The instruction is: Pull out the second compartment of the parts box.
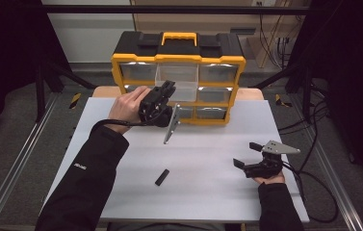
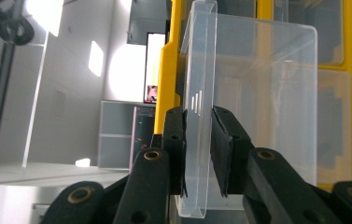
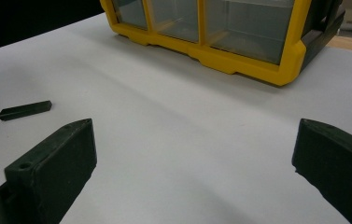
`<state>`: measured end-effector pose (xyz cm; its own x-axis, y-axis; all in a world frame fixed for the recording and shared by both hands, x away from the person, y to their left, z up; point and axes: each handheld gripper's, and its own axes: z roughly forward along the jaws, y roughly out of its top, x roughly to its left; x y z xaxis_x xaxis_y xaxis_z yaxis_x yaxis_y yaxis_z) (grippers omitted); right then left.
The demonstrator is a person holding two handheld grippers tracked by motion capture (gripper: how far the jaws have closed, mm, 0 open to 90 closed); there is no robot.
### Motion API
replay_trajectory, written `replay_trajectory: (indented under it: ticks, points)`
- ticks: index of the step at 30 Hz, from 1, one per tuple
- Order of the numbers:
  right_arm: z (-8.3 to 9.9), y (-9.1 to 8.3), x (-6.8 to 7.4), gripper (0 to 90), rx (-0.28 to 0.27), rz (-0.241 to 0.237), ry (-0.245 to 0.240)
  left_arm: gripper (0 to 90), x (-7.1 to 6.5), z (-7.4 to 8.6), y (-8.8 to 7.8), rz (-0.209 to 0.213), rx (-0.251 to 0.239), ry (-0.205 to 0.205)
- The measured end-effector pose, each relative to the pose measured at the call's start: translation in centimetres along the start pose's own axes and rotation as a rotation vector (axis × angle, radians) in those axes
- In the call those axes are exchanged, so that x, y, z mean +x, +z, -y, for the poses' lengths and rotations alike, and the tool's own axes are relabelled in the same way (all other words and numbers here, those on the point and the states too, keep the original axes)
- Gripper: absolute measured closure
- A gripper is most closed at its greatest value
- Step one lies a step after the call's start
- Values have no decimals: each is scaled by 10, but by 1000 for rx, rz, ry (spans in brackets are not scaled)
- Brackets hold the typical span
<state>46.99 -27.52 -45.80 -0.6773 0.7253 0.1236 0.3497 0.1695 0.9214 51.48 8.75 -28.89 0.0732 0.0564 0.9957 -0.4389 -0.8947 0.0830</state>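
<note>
so far: a clear drawer (image 1: pixel 178 82) sticks part way out of the yellow box (image 1: pixel 176 60) at the back of the table (image 1: pixel 121 192).
left gripper (image 1: pixel 168 88): its two black fingers (image 2: pixel 225 149) sit tight on the drawer's front wall.
right gripper (image 1: pixel 247 155): wide open, holding nothing, low over the table.
black stick (image 1: pixel 162 177): lies alone on the table, near no gripper.
done: drawer grabbed and partly out.
left to do: i think the stick has to go in, then the drawer gets shut.

Clear drawer (image 2: pixel 257 107); yellow-black organizer (image 1: pixel 178 57); black bar (image 1: pixel 162 177); white table (image 1: pixel 208 192).
</note>
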Motion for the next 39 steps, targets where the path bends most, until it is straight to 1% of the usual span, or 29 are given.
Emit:
replay_trajectory:
  ticks: [1,4,6,7,8,9,11,12,13,15,16,17,18,19,20,21,22,23,24,26,28,29,30,31,33,34,35,36,39]
  points:
    - [0,0,0,5,1,0,-1,744,1,0,0,11,3,-28]
    - [0,0,0,4,1,0,0,714,5,-1,-2,40,-3,-88]
    - [0,0,0,5,2,-1,3,651,9,-1,-2,71,6,-162]
    - [0,0,0,5,1,-1,2,620,10,-1,-2,84,-1,-198]
    - [0,0,0,5,1,-1,2,587,10,-1,-2,84,-1,-198]
    - [0,0,0,5,2,-1,1,544,13,-2,-3,107,8,-249]
    - [0,0,0,5,0,-2,3,498,16,-2,-5,126,11,-309]
    - [0,0,0,4,0,-2,4,461,17,-2,-6,128,9,-325]
    - [0,0,0,5,0,-2,2,444,18,-3,-7,128,6,-337]
    - [0,0,0,5,1,-1,2,394,19,-4,-8,147,12,-381]
    - [0,0,0,4,1,-2,1,379,19,-4,-9,149,13,-391]
    - [0,0,0,5,1,-2,1,364,20,-4,-10,165,13,-416]
    - [0,0,0,5,1,-2,1,335,20,-4,-10,165,13,-416]
    - [0,0,0,4,2,-1,1,299,20,-4,-11,180,27,-457]
    - [0,0,0,4,2,-1,1,289,20,-4,-11,180,27,-457]
    - [0,0,0,4,3,-2,2,266,20,-4,-13,200,27,-498]
    - [0,0,0,5,3,-2,2,243,19,-4,-14,198,34,-519]
    - [0,0,0,5,3,-2,2,226,19,-4,-15,198,34,-535]
    - [0,0,0,5,3,-2,3,207,19,-3,-17,201,33,-562]
    - [0,0,0,5,2,-2,2,172,19,-3,-21,194,29,-601]
    - [0,0,0,5,1,-2,3,133,20,-1,-24,200,31,-643]
    - [0,0,0,5,2,-2,3,106,20,-1,-24,200,31,-643]
    - [0,1,0,5,3,-2,3,86,20,-1,-26,211,39,-669]
    - [0,1,0,5,4,-2,3,74,19,1,-29,217,42,-697]
    - [0,1,0,5,5,-2,4,54,19,2,-31,222,43,-726]
    - [0,1,0,5,5,-3,4,49,18,3,-33,221,43,-747]
    - [0,1,0,5,5,-2,4,38,18,3,-33,221,43,-747]
    - [0,1,0,5,4,-3,4,32,16,5,-36,218,43,-786]
    - [0,1,0,5,3,-2,3,15,14,8,-39,222,55,-830]
